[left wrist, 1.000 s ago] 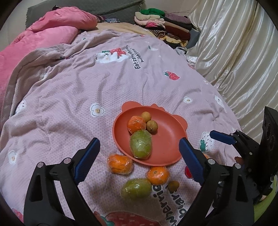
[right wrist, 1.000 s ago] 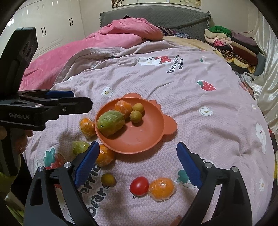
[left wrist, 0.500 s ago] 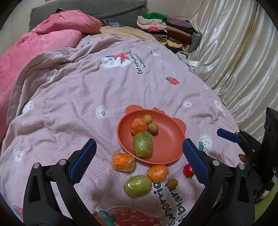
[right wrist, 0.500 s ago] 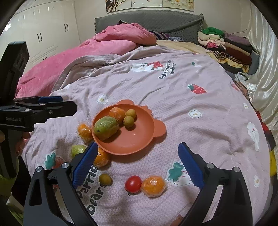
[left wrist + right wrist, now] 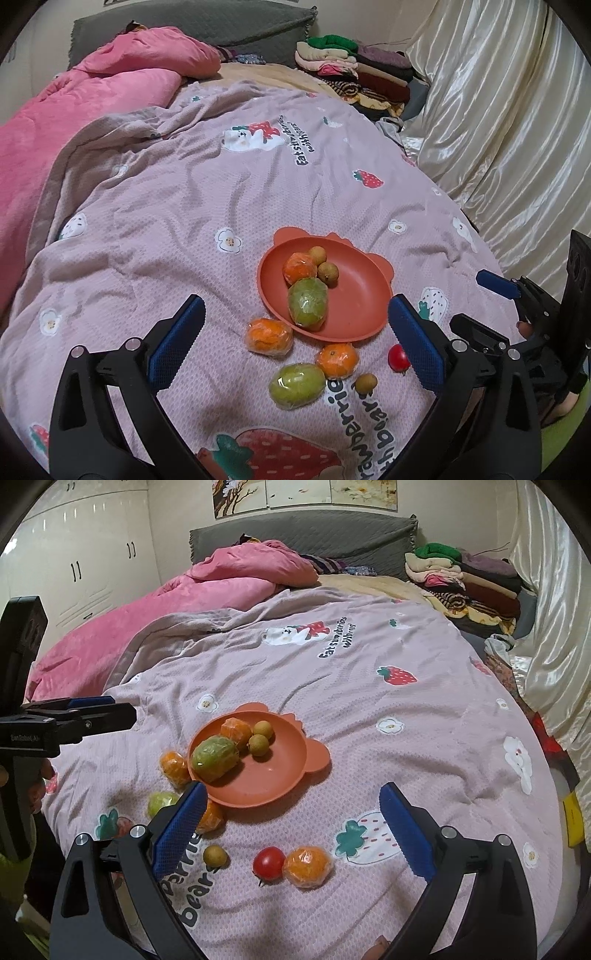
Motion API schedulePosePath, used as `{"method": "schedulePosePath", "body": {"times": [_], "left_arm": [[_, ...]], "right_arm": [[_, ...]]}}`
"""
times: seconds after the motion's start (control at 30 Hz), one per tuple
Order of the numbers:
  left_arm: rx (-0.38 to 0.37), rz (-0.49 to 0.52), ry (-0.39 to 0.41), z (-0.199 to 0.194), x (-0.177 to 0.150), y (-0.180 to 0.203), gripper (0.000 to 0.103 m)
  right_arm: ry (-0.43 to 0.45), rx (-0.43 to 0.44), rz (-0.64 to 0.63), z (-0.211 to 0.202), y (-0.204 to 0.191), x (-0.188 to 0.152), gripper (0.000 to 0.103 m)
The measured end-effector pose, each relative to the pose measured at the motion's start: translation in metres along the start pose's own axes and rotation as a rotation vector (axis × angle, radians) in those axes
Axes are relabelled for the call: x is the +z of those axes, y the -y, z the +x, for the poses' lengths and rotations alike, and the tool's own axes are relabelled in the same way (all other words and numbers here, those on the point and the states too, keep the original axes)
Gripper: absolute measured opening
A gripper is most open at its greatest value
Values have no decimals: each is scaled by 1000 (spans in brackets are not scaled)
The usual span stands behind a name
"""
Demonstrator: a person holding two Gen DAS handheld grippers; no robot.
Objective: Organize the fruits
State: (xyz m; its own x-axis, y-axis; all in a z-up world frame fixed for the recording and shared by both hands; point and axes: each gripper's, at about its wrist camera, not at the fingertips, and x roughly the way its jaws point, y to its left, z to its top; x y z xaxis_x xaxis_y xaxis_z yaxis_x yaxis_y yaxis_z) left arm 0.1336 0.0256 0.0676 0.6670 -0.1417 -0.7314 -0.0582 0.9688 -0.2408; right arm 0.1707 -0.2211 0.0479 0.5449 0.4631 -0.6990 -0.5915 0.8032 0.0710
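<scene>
1. Four fruits already sit in the orange plate (image 5: pixel 364 325) in the left wrist view: a wrapped orange (image 5: pixel 300 267), a wrapped green fruit (image 5: pixel 307 303) and two small brown fruits (image 5: pixel 322 263), all just ahead of the left gripper (image 5: pixel 293 341), which is spread wide and holds nothing. Between its fingers and slightly ahead lie a loose wrapped orange (image 5: pixel 269 335), a bare orange (image 5: pixel 337 360), a second green fruit (image 5: pixel 297 380) and a small brown fruit (image 5: pixel 365 382). They lie close together on a soft bedspread (image 5: pixel 166 221), so I judge that closing on one could nudge its neighbour into a roll. The plastic wrap looks slick and may slip from the pads.

2. In the right wrist view the right gripper (image 5: pixel 291 814) is likewise spread and empty. A cherry tomato (image 5: pixel 268 863) touches another wrapped orange (image 5: pixel 307 866) just ahead of it, between the fingers. Pinching either probably shoves the other aside, and a hard squeeze could burst the tomato. The plate rests on yielding bedding, left of centre ahead, so a fruit dropped near its rim may tip it. The left gripper (image 5: pixel 107 712) hangs far to the left, and both reaching for the same cluster risks a collision.
</scene>
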Motion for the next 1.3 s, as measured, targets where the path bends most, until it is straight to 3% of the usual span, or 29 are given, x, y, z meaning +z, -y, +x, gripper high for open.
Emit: {"method": "schedulePosePath", "body": {"times": [1.3], "left_arm": [[10, 12, -54, -6, -45, -18, 93]], "right_arm": [[-82, 57, -21, 1, -37, -39, 94]]}}
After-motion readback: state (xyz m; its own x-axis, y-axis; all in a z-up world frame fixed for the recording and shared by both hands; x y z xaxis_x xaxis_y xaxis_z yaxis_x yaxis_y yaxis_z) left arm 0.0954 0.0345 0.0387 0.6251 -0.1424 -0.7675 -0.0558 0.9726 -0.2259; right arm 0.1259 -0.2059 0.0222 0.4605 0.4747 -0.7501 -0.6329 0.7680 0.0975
